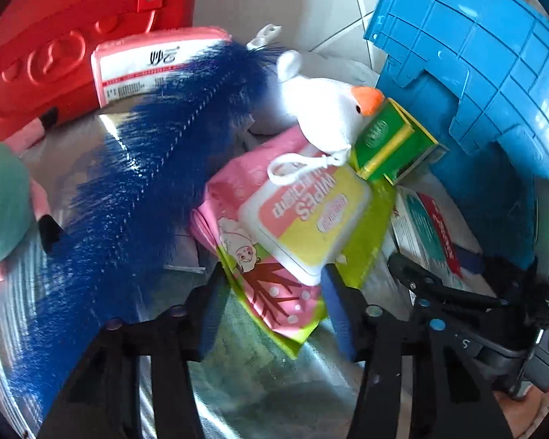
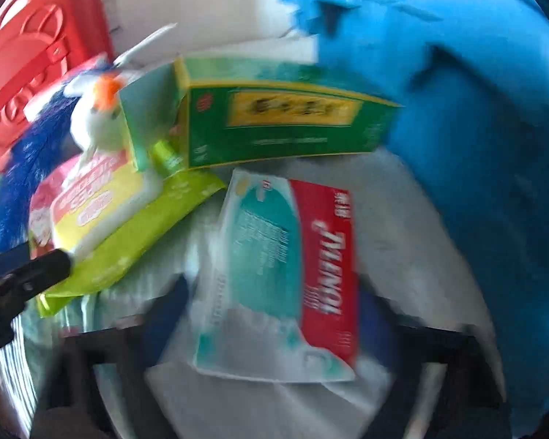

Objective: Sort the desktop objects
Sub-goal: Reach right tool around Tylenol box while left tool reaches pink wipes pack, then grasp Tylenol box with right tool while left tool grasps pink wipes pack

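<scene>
A pink and green wipes pack lies tilted on the pile, with a white plush goose on top of it. My left gripper straddles the pack's near corner, and its pads stand beside the edges without a clear squeeze. A red and teal Tylenol box sits lengthwise between the fingers of my right gripper. That view is blurred, but the pads lie against both long sides. In the left wrist view the right gripper brackets the same box.
A fluffy blue brush crosses the shiny tabletop on the left. A green carton leans by the goose. A pink packet and a red case stand behind, and a blue crate is on the right.
</scene>
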